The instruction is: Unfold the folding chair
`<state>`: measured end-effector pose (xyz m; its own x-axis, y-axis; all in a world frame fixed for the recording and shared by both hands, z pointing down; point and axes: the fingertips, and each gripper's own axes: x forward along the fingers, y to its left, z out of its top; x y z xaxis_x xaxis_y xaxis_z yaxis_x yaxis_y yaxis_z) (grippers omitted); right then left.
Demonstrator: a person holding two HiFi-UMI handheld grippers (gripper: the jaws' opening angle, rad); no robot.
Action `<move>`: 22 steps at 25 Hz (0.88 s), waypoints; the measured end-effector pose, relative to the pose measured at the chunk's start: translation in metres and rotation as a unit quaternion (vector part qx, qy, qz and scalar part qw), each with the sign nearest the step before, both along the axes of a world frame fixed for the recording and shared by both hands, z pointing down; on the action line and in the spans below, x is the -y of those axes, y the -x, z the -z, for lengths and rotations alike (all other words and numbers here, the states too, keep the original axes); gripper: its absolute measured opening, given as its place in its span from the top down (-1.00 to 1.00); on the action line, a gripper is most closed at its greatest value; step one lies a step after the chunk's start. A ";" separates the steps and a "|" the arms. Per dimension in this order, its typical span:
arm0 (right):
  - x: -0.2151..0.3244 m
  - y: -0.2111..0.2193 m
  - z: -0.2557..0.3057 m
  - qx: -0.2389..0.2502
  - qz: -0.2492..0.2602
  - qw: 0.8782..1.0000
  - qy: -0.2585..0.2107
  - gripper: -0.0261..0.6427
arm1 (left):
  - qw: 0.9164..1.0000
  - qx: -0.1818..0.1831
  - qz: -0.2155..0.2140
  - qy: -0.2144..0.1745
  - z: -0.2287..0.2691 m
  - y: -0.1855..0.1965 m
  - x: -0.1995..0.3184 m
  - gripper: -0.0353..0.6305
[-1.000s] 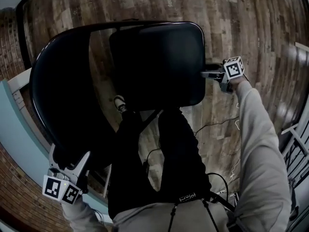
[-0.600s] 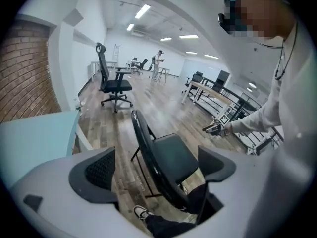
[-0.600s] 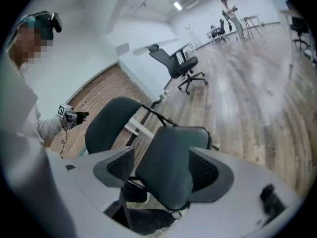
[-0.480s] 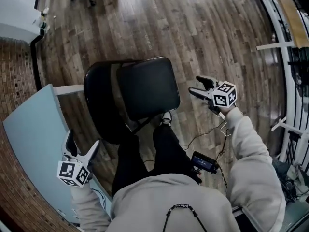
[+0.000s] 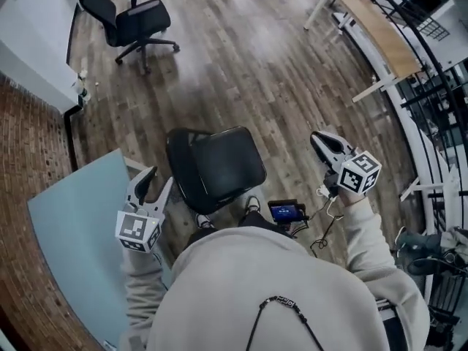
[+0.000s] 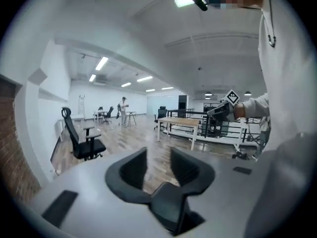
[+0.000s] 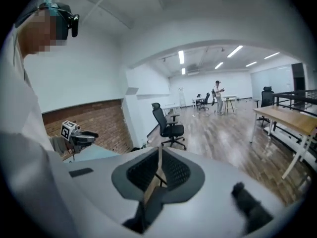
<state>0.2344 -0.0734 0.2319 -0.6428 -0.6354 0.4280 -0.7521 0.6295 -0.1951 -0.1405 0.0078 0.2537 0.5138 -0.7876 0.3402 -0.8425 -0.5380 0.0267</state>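
Observation:
The black folding chair [image 5: 216, 168] stands unfolded on the wood floor in front of me in the head view, seat flat and backrest to its left. My left gripper [image 5: 155, 181] hangs left of the chair, apart from it. Its jaws are closing with a gap left and nothing between them [image 6: 158, 155]. My right gripper [image 5: 322, 142] is held up right of the chair, clear of it. Its jaws are closing and all but together, with nothing between them [image 7: 158, 150]. Both gripper views look out across the room, not at the folding chair.
A black office chair [image 5: 131, 20] stands at the far left and a light wooden desk [image 5: 380, 39] at the far right, beside black railings [image 5: 431, 101]. A pale blue panel [image 5: 73, 225] leans by the brick wall [image 5: 29, 159]. A small screen device [image 5: 285, 212] lies by my feet.
Both grippers have come away from the chair and risen; the chair now looks smaller and farther below. The right jaws have come together and the left jaws have narrowed.

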 end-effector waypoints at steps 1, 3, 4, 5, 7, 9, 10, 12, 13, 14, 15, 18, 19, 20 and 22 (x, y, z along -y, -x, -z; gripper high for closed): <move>-0.014 0.011 0.017 -0.002 -0.012 1.000 -0.023 0.84 | 0.999 0.000 -0.003 -0.033 0.017 0.000 -0.001 0.64; -0.039 0.034 0.033 -0.026 -0.029 0.997 -0.062 0.89 | 0.996 0.000 -0.005 -0.085 0.042 -0.002 -0.003 0.88; -0.049 0.046 0.035 -0.034 -0.034 0.996 -0.072 0.89 | 0.995 -0.005 -0.006 -0.096 0.049 -0.002 -0.004 0.88; -0.056 0.059 0.037 -0.031 -0.035 0.996 -0.078 0.89 | 0.995 -0.014 -0.008 -0.101 0.053 -0.003 -0.003 0.88; -0.065 0.079 0.048 -0.014 -0.036 0.996 -0.086 0.89 | 0.994 -0.040 -0.011 -0.103 0.059 -0.008 0.001 0.88; -0.076 0.093 0.057 0.001 -0.042 0.995 -0.092 0.90 | 0.993 -0.056 -0.023 -0.103 0.062 -0.015 -0.001 0.88; -0.080 0.098 0.059 0.006 -0.047 0.994 -0.095 0.90 | 0.992 -0.058 -0.030 -0.105 0.065 -0.016 -0.001 0.88; -0.085 0.102 0.061 0.012 -0.057 0.993 -0.098 0.90 | 0.991 -0.063 -0.033 -0.113 0.075 -0.015 0.001 0.88; -0.087 0.102 0.061 0.014 -0.061 0.993 -0.098 0.90 | 0.990 -0.068 -0.030 -0.119 0.083 -0.016 0.002 0.88; -0.090 0.099 0.062 0.015 -0.065 0.993 -0.096 0.90 | 0.989 -0.074 -0.028 -0.125 0.092 -0.018 0.002 0.88; -0.092 0.096 0.062 0.018 -0.070 0.993 -0.093 0.90 | 0.988 -0.080 -0.028 -0.131 0.100 -0.022 0.001 0.88; -0.100 0.097 0.062 0.027 -0.079 0.992 -0.091 0.90 | 0.986 -0.083 -0.045 -0.136 0.108 -0.034 -0.002 0.88; -0.101 0.101 0.060 0.026 -0.078 0.992 -0.092 0.90 | 0.986 -0.083 -0.050 -0.134 0.105 -0.035 -0.004 0.88; -0.101 0.107 0.059 0.025 -0.075 0.992 -0.093 0.90 | 0.986 -0.083 -0.053 -0.131 0.103 -0.035 -0.004 0.88; -0.099 0.118 0.060 0.030 -0.066 0.993 -0.094 0.90 | 0.987 -0.087 -0.052 -0.124 0.099 -0.032 -0.005 0.88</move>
